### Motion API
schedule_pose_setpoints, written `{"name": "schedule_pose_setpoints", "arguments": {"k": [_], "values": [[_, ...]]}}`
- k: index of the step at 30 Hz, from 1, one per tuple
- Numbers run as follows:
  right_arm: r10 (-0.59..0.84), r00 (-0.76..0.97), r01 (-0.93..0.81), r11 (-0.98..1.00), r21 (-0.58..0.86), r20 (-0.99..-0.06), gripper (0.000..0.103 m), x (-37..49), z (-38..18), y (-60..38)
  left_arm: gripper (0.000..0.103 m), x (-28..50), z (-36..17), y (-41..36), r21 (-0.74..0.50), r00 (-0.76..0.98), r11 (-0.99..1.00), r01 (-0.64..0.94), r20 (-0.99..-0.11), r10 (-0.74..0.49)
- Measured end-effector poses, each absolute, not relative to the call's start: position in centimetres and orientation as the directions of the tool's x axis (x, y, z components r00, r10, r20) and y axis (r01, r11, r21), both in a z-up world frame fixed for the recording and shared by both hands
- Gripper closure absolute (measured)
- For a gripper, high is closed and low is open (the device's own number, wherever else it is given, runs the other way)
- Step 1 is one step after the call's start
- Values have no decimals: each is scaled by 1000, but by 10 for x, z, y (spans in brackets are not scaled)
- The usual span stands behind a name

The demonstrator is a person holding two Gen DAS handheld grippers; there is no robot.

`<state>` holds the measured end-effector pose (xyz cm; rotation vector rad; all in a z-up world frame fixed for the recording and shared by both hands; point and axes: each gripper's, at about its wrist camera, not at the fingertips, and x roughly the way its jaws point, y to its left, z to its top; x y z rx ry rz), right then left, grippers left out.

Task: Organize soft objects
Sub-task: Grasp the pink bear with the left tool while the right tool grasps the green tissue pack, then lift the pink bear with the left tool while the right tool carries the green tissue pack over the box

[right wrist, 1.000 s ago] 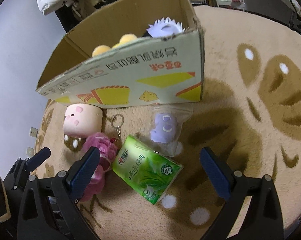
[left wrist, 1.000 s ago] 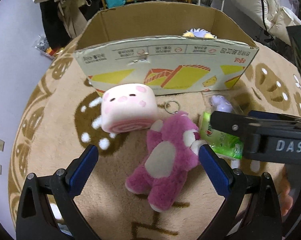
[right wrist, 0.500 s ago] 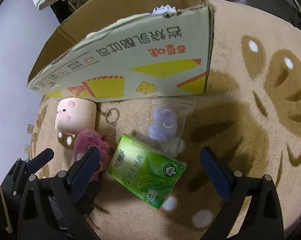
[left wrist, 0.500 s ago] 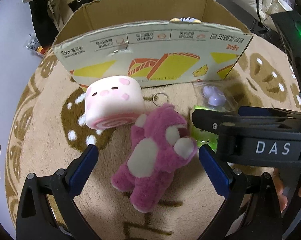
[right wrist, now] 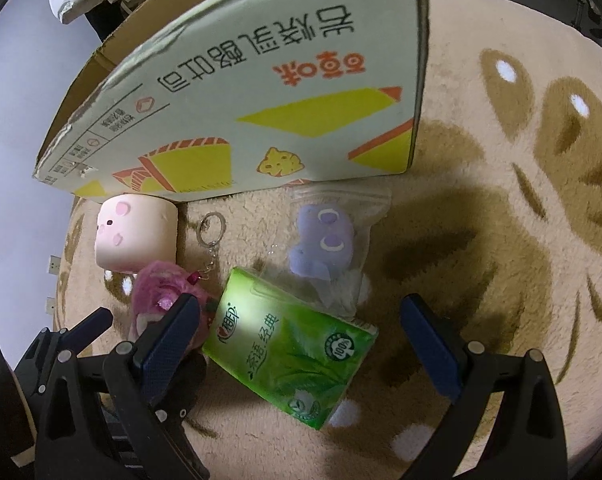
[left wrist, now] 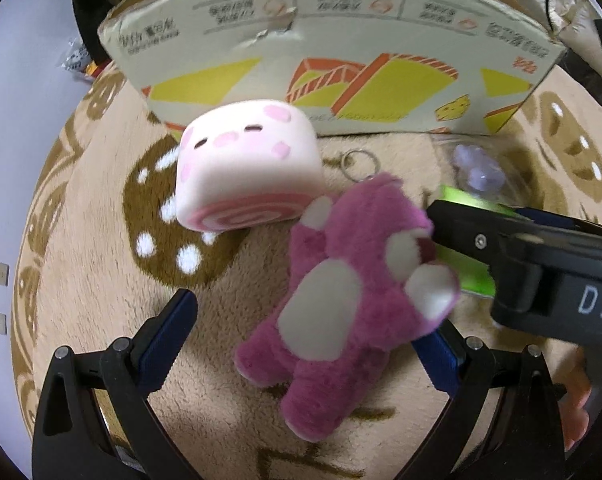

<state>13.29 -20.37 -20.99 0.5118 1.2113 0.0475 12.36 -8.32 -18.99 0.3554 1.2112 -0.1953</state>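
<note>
Pink plush bear (left wrist: 341,292), between open left hand-held gripper (left wrist: 305,344)

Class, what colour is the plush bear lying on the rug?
The plush bear is magenta-pink with pale cream patches, clearest in the left wrist view.

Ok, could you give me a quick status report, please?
Both claws open: left around pink plush bear, right over green tissue pack. Neither gripped. Right claw crowds the bear's head.
</note>
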Motion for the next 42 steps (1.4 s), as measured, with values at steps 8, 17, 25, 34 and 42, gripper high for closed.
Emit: {"name": "schedule_pose_setpoints", "arguments": {"k": [8,17,25,34,42], "values": [[266,344,250,898,361,-900,2,137,-221,-182,14,130,-199,-78,143,312,934,327,-949,36],[294,330,281,876,391,-897,19,131,-226,-183,46,122,-195,-80,63,274,935,348,-961,-37],[291,355,265,880,394,-888,22,126,-218,-189,54,109,-184,-64,70,293,946,317,-956,-27],[323,463,185,875,447,-825,22,111,-186,-186,55,89,-150,-51,76,373,957,280,-927,-36],[292,627,75,900,429,-722,22,89,-138,-194,54,69,-101,-39,64,535,971,228,-842,-70]]}}
